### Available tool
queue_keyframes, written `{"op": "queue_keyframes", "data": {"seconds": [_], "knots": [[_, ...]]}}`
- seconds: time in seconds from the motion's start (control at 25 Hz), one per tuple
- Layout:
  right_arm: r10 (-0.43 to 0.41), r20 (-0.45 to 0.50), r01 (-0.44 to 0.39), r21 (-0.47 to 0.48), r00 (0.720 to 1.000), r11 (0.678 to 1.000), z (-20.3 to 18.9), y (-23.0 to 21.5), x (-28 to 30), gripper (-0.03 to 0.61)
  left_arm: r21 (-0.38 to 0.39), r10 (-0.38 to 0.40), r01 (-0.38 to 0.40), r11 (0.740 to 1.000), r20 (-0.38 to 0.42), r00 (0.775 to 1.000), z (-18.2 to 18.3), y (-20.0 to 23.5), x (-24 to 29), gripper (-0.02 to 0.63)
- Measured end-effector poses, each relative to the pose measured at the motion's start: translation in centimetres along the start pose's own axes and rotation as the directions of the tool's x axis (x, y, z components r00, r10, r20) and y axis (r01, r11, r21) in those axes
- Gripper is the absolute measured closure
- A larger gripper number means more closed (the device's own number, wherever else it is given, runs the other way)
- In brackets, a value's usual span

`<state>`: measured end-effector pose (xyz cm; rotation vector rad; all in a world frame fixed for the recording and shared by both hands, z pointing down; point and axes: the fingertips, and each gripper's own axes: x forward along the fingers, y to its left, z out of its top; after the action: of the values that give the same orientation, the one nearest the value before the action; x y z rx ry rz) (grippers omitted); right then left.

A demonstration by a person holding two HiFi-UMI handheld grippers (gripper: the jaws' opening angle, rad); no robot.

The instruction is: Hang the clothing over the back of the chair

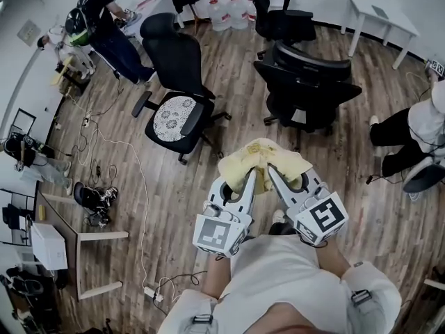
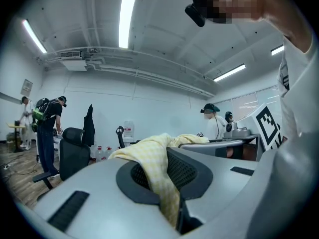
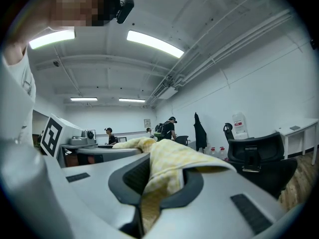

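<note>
Both sets of fingers are clenched on the yellow cloth (image 1: pixel 263 160): left gripper (image 1: pixel 250 178), right gripper (image 1: pixel 272 172). I hold it bunched in mid-air in front of me. Nothing hung yet; nearest chair (image 1: pixel 178 65) is well apart. Carry and drape remain.

The wooden floor (image 1: pixel 182 195) carries black office chairs (image 1: pixel 177 58), a white cable (image 1: pixel 143 221) and water jugs (image 1: pixel 221 14).
</note>
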<state>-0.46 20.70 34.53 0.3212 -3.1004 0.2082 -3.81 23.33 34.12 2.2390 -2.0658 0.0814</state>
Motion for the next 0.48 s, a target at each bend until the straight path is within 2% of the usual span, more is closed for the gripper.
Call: {"op": "queue_keyframes", "data": {"seconds": [0.28,0.48], "knots": [[0.043,0.002,-0.043,-0.004,0.999,0.999,0.4,-2.3,0.9,0.538,0.002,0.046,-0.046,0.999,0.001,0.999,0.2,0.5,2.2,0.566],[0.051,0.000,-0.051,0.005,0.999,0.999,0.4,-3.6,1.6,0.538,0.005,0.050,-0.050,0.999,-0.008,0.999,0.2,0.9,3.5,0.566]]}}
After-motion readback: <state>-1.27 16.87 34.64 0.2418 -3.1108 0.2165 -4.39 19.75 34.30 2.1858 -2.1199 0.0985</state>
